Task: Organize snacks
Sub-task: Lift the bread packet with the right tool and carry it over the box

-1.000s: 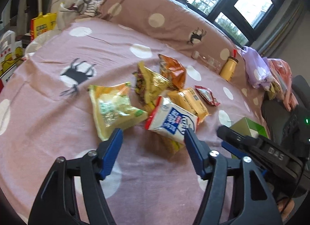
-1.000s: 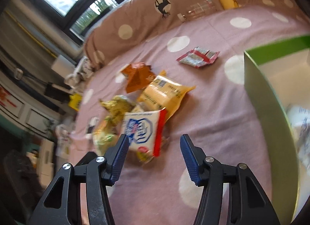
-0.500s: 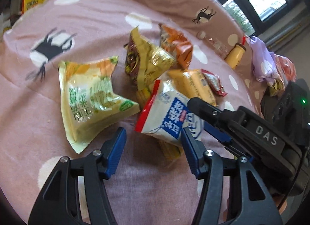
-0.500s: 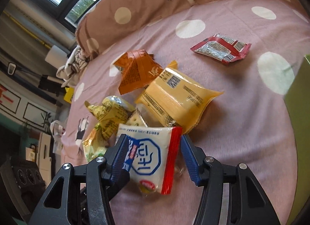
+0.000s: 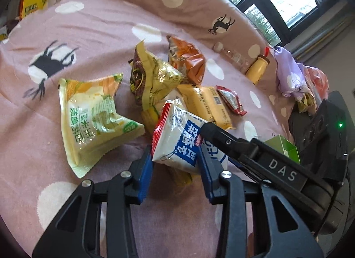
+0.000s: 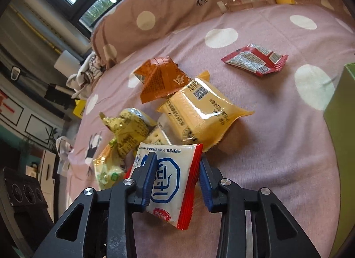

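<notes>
Between right gripper (image 6: 177, 178) fingers, white snack packet (image 6: 170, 182) (blue-printed), touching both.

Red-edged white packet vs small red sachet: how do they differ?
The white packet is white with a blue emblem and one red edge; the red sachet is red-bordered around a silvery printed panel. The white packet sits between the right gripper fingers and both grippers frame it; the red sachet lies alone on the bedspread, untouched. The white packet looks larger. Both are sealed.
</notes>
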### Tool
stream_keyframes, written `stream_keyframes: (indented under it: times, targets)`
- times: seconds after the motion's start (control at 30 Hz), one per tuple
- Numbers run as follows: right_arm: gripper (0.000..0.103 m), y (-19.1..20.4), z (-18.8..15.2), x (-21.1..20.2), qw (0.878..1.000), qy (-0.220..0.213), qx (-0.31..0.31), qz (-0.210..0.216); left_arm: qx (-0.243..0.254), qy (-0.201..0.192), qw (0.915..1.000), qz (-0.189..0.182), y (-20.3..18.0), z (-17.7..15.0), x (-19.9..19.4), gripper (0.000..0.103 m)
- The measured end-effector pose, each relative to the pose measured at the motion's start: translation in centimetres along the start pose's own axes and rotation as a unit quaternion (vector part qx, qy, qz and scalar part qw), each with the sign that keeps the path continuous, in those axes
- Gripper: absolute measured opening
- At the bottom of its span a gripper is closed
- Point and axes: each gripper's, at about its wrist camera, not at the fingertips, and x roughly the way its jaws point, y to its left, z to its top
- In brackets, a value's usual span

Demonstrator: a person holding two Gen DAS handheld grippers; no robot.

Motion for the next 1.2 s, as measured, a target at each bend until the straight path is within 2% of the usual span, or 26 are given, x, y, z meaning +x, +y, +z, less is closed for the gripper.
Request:
stream_keyframes:
  times: [0.17,0.73,1.2]
  targets:
    - [0.039,0.8,-0.4,-2.0,1.000,-0.025,-0.015,-0.004,0.019,-0.018,0.9996,-0.008,-1.1,-0.3,-1.2,0.037]
    - [0.039,1.1,-1.9,-6.5,0.997,-0.074,-0.006,-0.012,0.051,-0.042,0.9973,-0.033,-3.6,-1.5,-3.9,0.037]
    - [0.039,1.0,-2.5,-8.8,0.995,-0.093,0.002,-0.020,0.075,-0.060,0.9945,-0.042,-5.2,-2.3,-5.2,0.034]
